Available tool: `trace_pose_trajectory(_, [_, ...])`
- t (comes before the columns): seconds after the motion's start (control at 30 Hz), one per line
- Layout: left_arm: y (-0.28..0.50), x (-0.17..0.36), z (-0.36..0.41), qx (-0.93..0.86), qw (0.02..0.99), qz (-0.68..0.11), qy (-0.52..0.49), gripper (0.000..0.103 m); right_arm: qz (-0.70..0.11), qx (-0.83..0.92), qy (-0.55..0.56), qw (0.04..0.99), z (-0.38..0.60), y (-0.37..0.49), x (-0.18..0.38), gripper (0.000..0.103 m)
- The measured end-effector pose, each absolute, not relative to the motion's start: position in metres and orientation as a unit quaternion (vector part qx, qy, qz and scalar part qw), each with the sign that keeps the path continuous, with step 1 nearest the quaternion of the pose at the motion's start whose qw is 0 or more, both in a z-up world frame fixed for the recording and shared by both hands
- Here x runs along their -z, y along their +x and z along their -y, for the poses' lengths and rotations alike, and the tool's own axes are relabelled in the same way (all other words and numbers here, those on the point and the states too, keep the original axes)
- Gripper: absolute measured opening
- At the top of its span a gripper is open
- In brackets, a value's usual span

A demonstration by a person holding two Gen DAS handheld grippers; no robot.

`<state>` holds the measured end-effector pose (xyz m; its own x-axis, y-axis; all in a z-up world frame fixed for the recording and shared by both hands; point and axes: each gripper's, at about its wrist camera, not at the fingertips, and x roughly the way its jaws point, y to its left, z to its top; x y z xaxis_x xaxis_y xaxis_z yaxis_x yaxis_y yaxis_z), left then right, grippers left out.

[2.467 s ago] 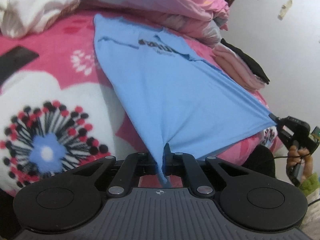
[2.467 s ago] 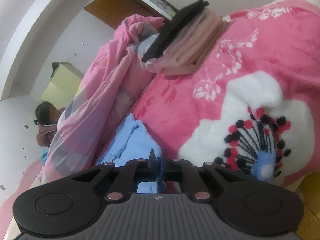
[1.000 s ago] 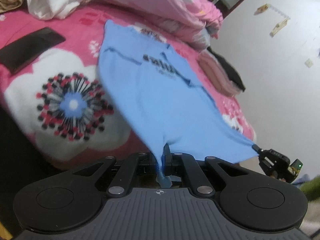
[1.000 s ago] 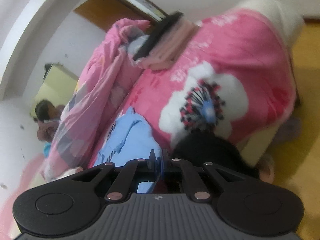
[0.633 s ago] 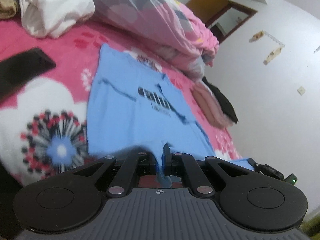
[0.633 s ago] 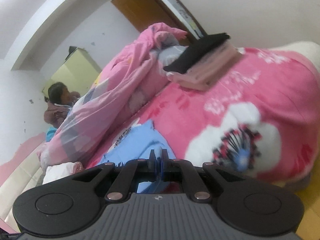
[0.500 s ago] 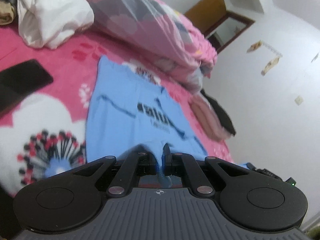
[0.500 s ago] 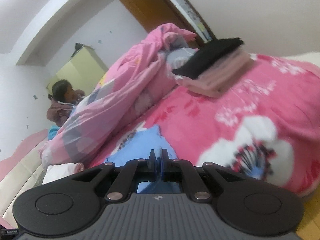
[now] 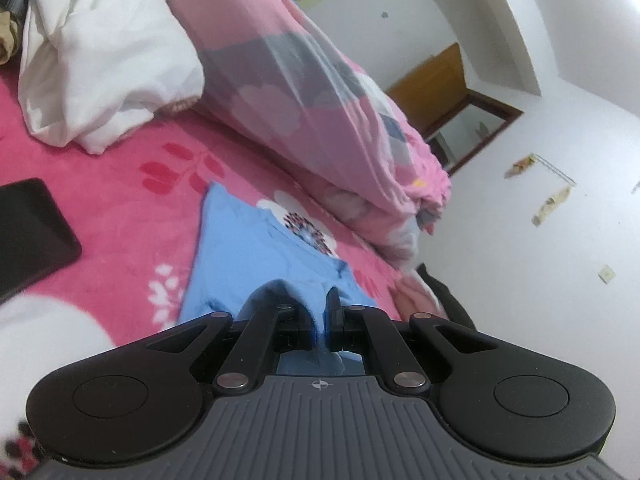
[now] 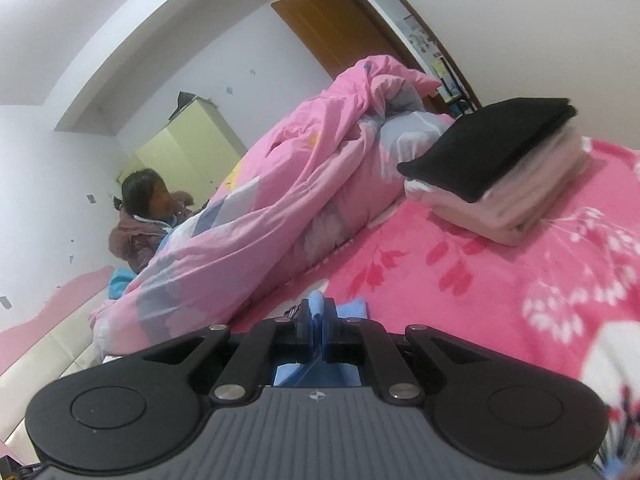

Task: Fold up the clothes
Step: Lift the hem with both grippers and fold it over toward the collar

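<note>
Closest in, the left gripper (image 9: pixel 318 320) is pinching a fold of the blue shirt (image 9: pixel 248 252), its jaws drawn narrow on the cloth, with a strip of blue passing between them and showing again behind, toward the grey body of the tool. Likewise the right gripper (image 10: pixel 318 322) is clamping another edge of the same shirt (image 10: pixel 352 306), a sliver of blue standing up between its near-shut jaws and more blue showing under the linkage.

Just past the left jaws, the rest of the shirt is lying spread on the pink flowered blanket (image 9: pixel 120 200), its far corner reaching toward the quilt. To the shirt's left a black tablet (image 9: pixel 28 236) is resting flat on the blanket, apart from the cloth.

Farther on, a stack of folded clothes (image 10: pixel 508 176), black on top of pale pink, is sitting on the blanket to the right; in the left view only its blurred edge is peeking past the gripper. Behind the shirt a rumpled pink quilt (image 9: pixel 312 100) is running along the bed, with a white bundle (image 9: pixel 100 60) beside it at the left.

At the back a person (image 10: pixel 144 216) is sitting by a pale cupboard (image 10: pixel 188 148), and a brown door (image 10: pixel 336 20) is showing against the white wall.
</note>
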<state>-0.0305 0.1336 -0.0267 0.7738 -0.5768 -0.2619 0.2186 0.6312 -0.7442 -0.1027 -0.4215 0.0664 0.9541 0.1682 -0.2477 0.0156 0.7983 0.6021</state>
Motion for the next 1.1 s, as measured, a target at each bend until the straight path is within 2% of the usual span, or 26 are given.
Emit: trace_pose_trajectory(1.1, [0.153, 0.061, -0.127, 0.137, 0.873, -0.289, -0.367, 0.002, -0.205, -0.047, 0.375, 0.903, 0.434, 0.125, 0.011, 0.003])
